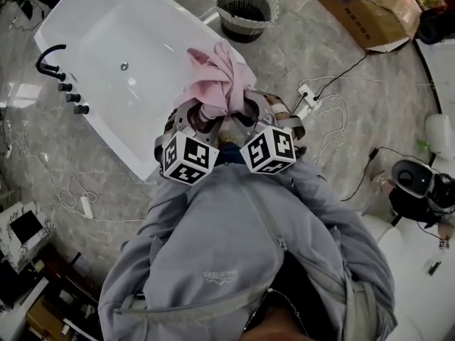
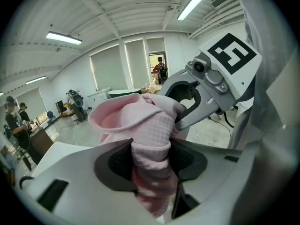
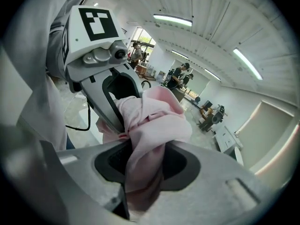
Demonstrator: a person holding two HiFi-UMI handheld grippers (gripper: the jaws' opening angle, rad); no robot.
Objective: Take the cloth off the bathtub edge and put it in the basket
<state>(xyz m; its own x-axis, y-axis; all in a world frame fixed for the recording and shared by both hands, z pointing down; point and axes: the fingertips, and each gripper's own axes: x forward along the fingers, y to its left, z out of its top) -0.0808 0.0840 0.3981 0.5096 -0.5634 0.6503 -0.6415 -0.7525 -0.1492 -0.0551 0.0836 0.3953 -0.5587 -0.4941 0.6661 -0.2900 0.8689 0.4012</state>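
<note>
Pink cloth [image 1: 222,73] bunches upward, clenched by both the left gripper [image 2: 150,159] and right gripper [image 3: 143,159]; the basket [image 1: 268,14] lies ahead, seemingly slightly nearer the right one.

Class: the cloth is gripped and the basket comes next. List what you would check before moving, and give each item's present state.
1. Left gripper clamped on the cloth: ok, pink fabric is pinched between its jaws.
2. Right gripper clamped on the cloth: ok, same pinch.
3. Cloth off the bathtub edge: ok, it looks bunched up above both grippers.
4. Basket upright and open: ok, on the floor past the tub's end.
5. Basket empty: cannot tell, inside is dark.
6. Floor toward basket free: not ok, a power strip lies beside the tub.
</note>
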